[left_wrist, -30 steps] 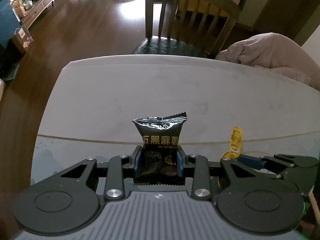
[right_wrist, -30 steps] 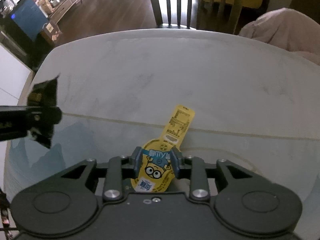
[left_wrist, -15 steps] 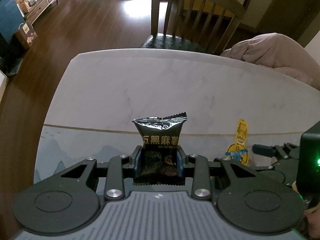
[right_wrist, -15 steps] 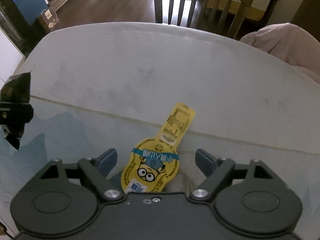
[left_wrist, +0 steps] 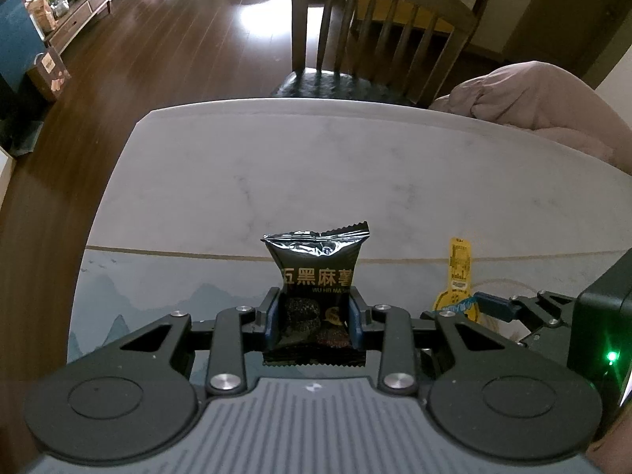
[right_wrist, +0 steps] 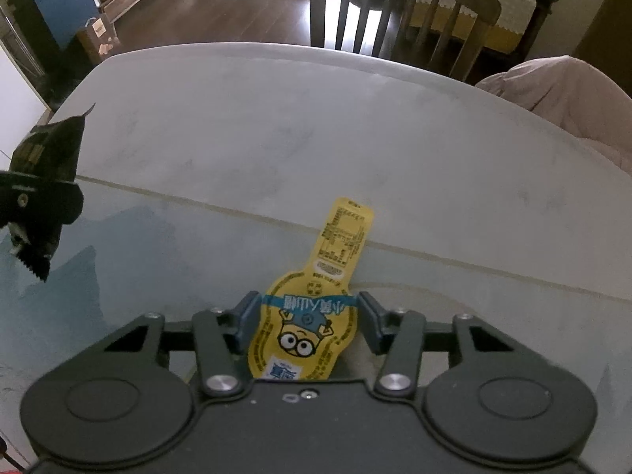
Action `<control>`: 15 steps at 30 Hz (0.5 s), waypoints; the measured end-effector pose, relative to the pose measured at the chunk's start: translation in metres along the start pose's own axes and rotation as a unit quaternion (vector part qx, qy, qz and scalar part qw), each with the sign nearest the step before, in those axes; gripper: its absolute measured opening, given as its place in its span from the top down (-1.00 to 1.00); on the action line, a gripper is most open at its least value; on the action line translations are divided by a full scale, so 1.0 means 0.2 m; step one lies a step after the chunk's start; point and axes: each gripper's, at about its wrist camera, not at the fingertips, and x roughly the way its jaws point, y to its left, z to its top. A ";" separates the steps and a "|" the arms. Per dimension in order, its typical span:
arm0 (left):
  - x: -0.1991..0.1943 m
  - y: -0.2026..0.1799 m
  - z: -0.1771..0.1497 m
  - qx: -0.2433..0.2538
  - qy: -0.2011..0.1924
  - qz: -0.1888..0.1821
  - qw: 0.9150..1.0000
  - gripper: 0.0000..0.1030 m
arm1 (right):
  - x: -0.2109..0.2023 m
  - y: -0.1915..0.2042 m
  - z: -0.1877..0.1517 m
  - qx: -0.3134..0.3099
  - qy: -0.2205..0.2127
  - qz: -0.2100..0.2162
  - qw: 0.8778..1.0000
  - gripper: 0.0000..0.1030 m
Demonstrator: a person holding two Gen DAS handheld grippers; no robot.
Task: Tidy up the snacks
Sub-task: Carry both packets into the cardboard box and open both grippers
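Your left gripper (left_wrist: pixel 314 318) pinches the black sesame mochi packet (left_wrist: pixel 316 276) upright above the table (left_wrist: pixel 355 181), crimped top edge up. Your right gripper (right_wrist: pixel 306 326) has just been closing around the yellow cartoon snack pouch (right_wrist: pixel 312 316); its pads sit just beside it, not pressing. The pouch lies flat, its narrow tab pointing away toward the wooden chair (right_wrist: pixel 414 12). Beyond it the tabletop runs bare to the far edge.
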 end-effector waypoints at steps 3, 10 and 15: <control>-0.02 0.00 -0.01 0.002 0.000 -0.002 1.000 0.37 | -0.01 -0.03 -0.02 0.012 -0.001 0.006 1.000 0.02; -0.11 -0.02 -0.02 0.007 -0.012 -0.007 1.000 0.37 | -0.19 -0.08 -0.03 0.033 -0.028 0.026 0.999 0.02; -0.26 -0.04 -0.04 0.017 -0.030 -0.015 0.999 0.37 | -0.42 -0.11 -0.05 0.040 -0.055 0.037 0.997 0.02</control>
